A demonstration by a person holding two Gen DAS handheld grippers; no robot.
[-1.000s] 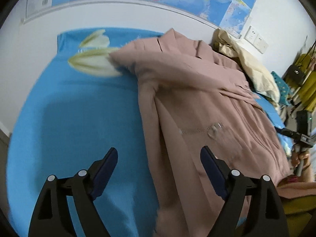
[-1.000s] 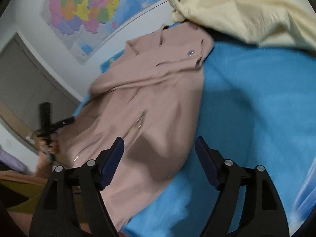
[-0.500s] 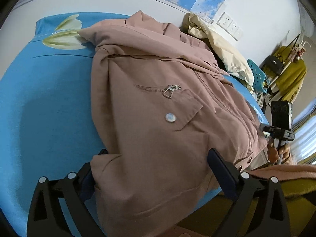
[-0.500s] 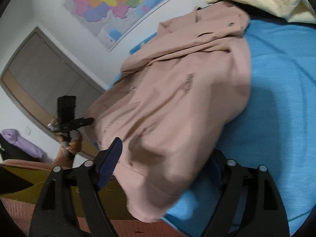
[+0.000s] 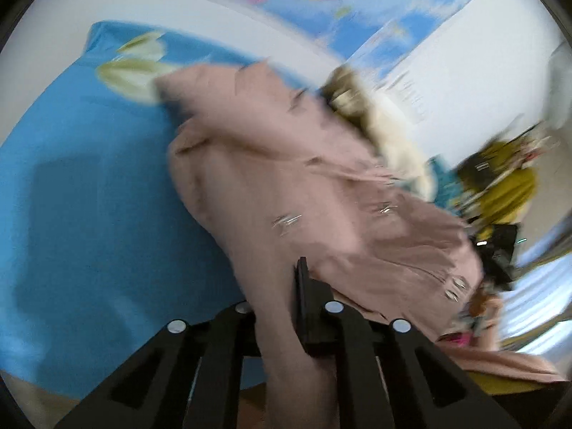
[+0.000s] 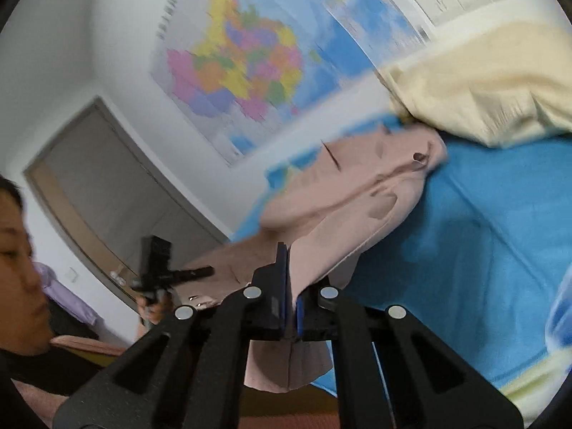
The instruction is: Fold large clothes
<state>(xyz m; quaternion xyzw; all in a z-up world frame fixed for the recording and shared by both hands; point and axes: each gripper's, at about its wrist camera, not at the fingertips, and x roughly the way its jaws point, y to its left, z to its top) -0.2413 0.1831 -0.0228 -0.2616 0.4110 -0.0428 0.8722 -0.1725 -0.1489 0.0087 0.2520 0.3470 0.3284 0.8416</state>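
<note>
A large dusty-pink jacket lies on a blue bedsheet, its collar toward the wall. My left gripper is shut on the jacket's near hem, and the cloth rises off the bed toward the fingers. In the right wrist view the same jacket stretches from the bed up to my right gripper, which is shut on the hem's other corner. Both views are blurred by motion.
A cream garment is piled at the head of the bed, beside the jacket's collar; it also shows in the left wrist view. A wall map hangs behind. Hanging clothes stand to the right. The blue sheet spreads right of the jacket.
Both grippers have closed on the jacket's near hem and lifted it. Half a second ago they were open around the hem; a second ago they were above the bed.
</note>
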